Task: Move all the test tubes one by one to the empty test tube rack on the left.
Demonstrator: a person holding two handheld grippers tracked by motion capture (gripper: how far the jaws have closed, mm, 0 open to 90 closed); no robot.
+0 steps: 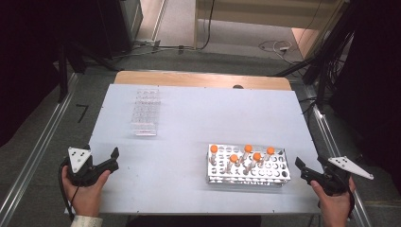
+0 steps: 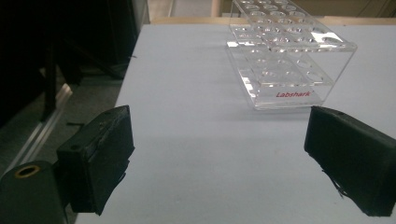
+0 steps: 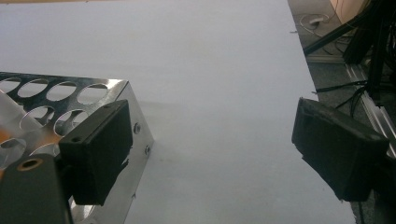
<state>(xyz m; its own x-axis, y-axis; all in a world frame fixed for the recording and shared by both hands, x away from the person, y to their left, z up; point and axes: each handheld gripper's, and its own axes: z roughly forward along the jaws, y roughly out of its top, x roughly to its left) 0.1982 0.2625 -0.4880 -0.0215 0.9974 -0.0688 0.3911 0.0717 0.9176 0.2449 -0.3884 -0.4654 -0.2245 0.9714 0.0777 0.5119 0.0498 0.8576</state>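
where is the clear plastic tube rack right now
In the high view the clear rack stands empty on the table's far left, ahead of the left gripper and well apart from the metal rack with orange-capped tubes.

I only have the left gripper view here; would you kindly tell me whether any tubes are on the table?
Observer: Yes, five orange-capped tubes stand in a metal rack near the right gripper.
Operator: Thank you. Is that gripper holding anything?
Observer: No, its jaws are open and empty, beside the rack's end.
Operator: And where does my clear rack sit from above?
Observer: The clear rack is empty, at the table's far left.
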